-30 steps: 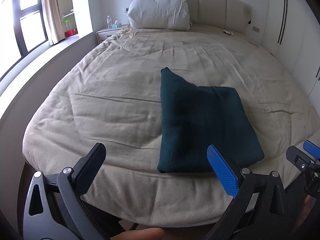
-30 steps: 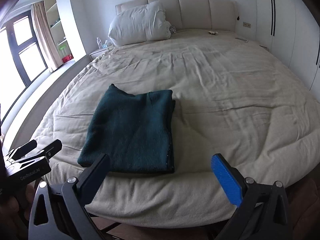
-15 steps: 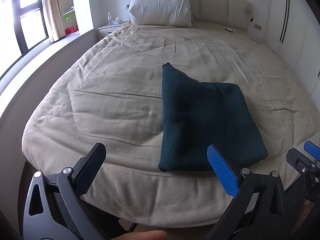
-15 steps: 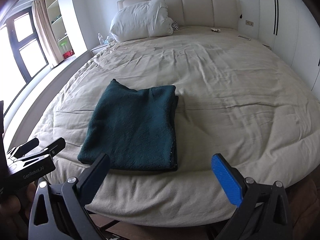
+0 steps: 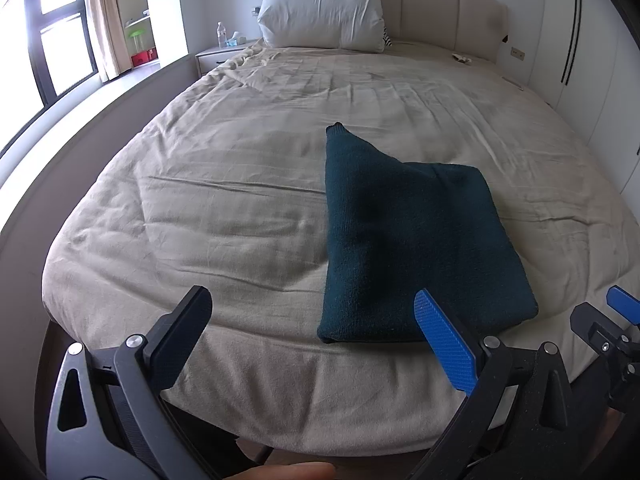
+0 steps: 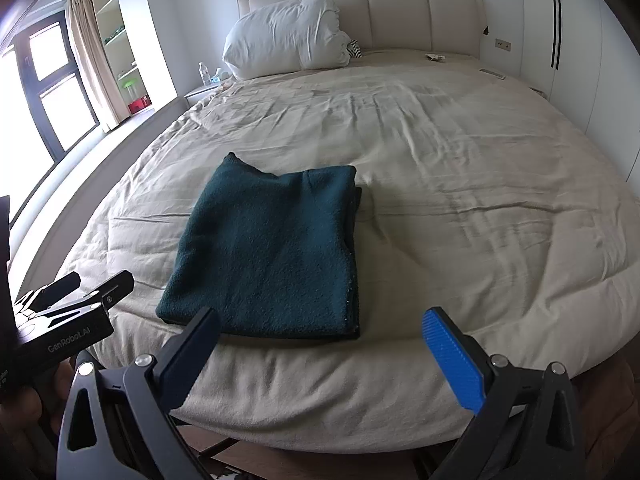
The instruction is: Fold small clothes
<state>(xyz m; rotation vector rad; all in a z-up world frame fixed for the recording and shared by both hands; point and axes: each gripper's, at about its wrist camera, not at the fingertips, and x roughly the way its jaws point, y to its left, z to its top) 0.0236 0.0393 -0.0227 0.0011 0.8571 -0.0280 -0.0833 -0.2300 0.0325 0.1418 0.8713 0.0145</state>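
Both grippers hang spread wide and empty off the foot of the bed: my left gripper and my right gripper. Ahead of them the dark green garment lies folded into a thick rectangle near the mattress edge, long axis running away from me toward the pillow. It sits right of my left gripper and slightly left of my right, so I judge the right one better placed.
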